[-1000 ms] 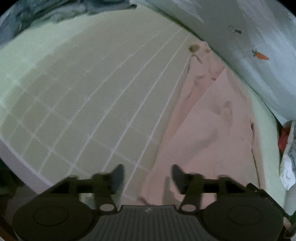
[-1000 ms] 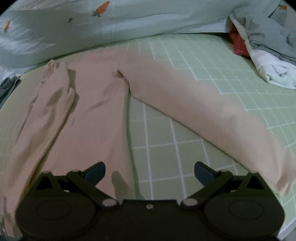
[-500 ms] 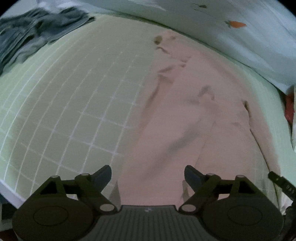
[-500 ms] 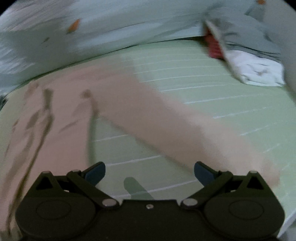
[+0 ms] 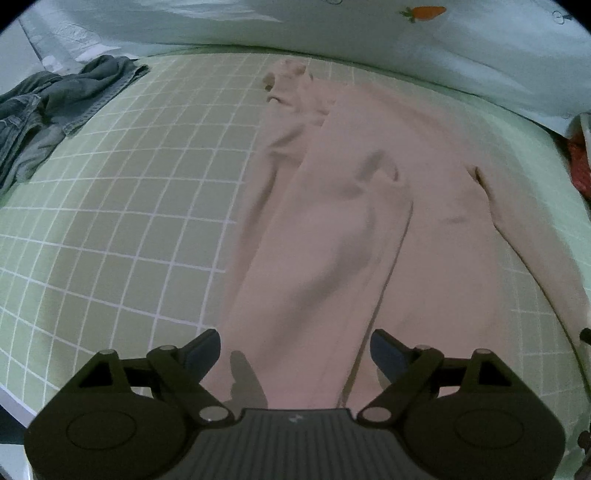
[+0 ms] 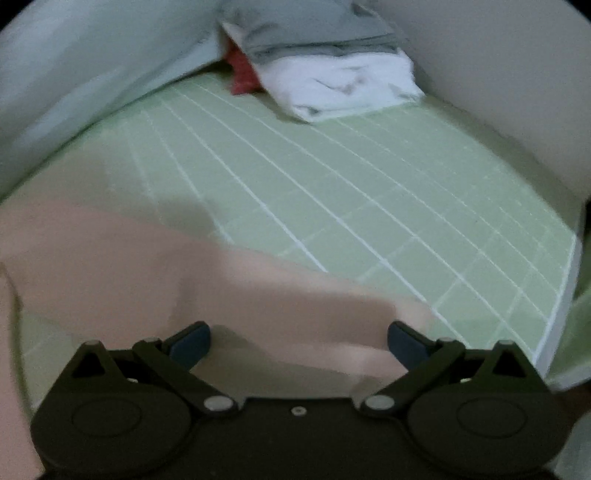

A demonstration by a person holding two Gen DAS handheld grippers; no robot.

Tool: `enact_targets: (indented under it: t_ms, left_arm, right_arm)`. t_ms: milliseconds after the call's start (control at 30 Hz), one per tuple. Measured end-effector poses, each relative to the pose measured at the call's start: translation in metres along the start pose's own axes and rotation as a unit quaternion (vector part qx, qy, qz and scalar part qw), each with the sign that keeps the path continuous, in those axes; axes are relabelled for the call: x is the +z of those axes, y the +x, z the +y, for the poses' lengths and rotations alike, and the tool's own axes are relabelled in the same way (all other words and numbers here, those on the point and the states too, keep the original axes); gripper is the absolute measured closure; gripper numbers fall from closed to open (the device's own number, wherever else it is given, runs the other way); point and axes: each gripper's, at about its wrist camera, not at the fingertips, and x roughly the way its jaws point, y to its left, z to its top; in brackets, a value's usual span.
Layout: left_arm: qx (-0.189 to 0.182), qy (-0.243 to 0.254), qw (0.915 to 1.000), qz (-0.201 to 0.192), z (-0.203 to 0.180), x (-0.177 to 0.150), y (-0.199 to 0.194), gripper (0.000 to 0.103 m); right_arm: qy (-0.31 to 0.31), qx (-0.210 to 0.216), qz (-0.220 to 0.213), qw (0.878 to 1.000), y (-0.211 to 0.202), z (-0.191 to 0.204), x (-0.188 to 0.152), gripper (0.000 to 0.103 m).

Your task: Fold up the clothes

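Note:
A pale pink long-sleeved garment (image 5: pixel 351 221) lies flat on the green checked bed sheet (image 5: pixel 110 221), one sleeve folded along its left side. My left gripper (image 5: pixel 295 347) hovers over the near end of the garment, jaws wide and open, nothing pinched between them. In the blurred right wrist view the garment's other sleeve (image 6: pixel 258 295) stretches out across the sheet (image 6: pixel 369 203). My right gripper (image 6: pixel 299 338) stands open above the end of that sleeve, with the cloth lying under the gap and not gripped.
Grey jeans (image 5: pixel 55 103) lie crumpled at the far left of the bed. A carrot-print quilt (image 5: pixel 369 29) runs along the back. A stack of grey, white and red clothes (image 6: pixel 332 74) sits in the far corner by the wall (image 6: pixel 498 92). The bed's edge (image 6: pixel 565 295) is close on the right.
The left view has swung round so the garment now sits centred, and the left jaws have spread wider. The right gripper has slid along the outstretched sleeve to its end, still open.

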Motion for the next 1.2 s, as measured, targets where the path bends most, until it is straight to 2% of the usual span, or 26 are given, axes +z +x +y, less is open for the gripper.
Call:
enact_targets:
  t_ms: [333,533,567,600,633,667,700,733,833,933,1033,1067,1133,1200]
  left_arm:
    - [0.006,0.016,0.9998,0.01,-0.003,-0.005,0.002,0.013]
    - [0.008,0.018,0.9998,0.01,0.009,-0.009,-0.002,0.013]
    - [0.007,0.019,0.9997,0.01,0.013,-0.009,-0.003,0.013]
    - [0.007,0.019,0.9997,0.01,0.017,-0.01,-0.003,0.013]
    - [0.006,0.018,0.9998,0.01,0.022,-0.011,-0.003,0.013]
    - [0.006,0.016,0.9998,0.01,0.027,-0.01,-0.002,0.013]
    - [0.005,0.014,0.9998,0.011,0.033,-0.01,-0.002,0.013]
    - [0.004,0.012,0.9999,0.011,0.038,-0.009,-0.001,0.013]
    - [0.004,0.011,0.9999,0.008,0.055,-0.005,-0.002,0.013]
    - [0.005,0.004,1.0,0.0,0.071,0.0,-0.006,0.013]
    - [0.004,-0.009,1.0,-0.002,0.087,0.006,-0.005,0.013]
    - [0.003,-0.012,0.9999,-0.003,0.091,0.008,-0.005,0.013]
    - [0.006,-0.013,0.9999,-0.009,0.096,0.011,-0.005,0.013]
    - [0.008,-0.012,0.9998,-0.016,0.1,0.014,-0.006,0.013]
  right_arm:
    - [0.031,-0.025,-0.025,0.999,0.0,0.004,-0.007,0.0]
    - [0.031,-0.018,-0.013,0.999,0.0,0.003,-0.003,0.001]
    - [0.027,-0.014,-0.013,0.999,-0.001,0.003,-0.003,0.003]
    - [0.019,-0.006,-0.019,1.0,-0.004,0.003,-0.004,0.015]
    - [0.009,0.002,-0.027,1.0,-0.008,0.004,-0.005,0.039]
    - [0.0,0.014,-0.03,0.999,-0.011,0.005,-0.005,0.052]
    - [-0.009,0.027,-0.032,0.999,-0.015,0.006,-0.006,0.079]
    - [-0.016,0.042,-0.028,0.999,-0.017,0.008,-0.006,0.092]
    - [-0.001,0.072,-0.013,0.997,-0.025,0.014,-0.003,0.094]
    - [-0.003,0.116,-0.035,0.993,-0.048,0.03,0.0,0.094]
    - [-0.027,0.174,-0.059,0.983,-0.075,0.065,0.001,0.094]
    - [-0.023,0.216,-0.055,0.975,-0.083,0.077,0.001,0.094]
    - [-0.008,0.307,-0.039,0.951,-0.098,0.1,0.002,0.094]
    - [0.019,0.4,-0.021,0.916,-0.109,0.121,0.0,0.094]
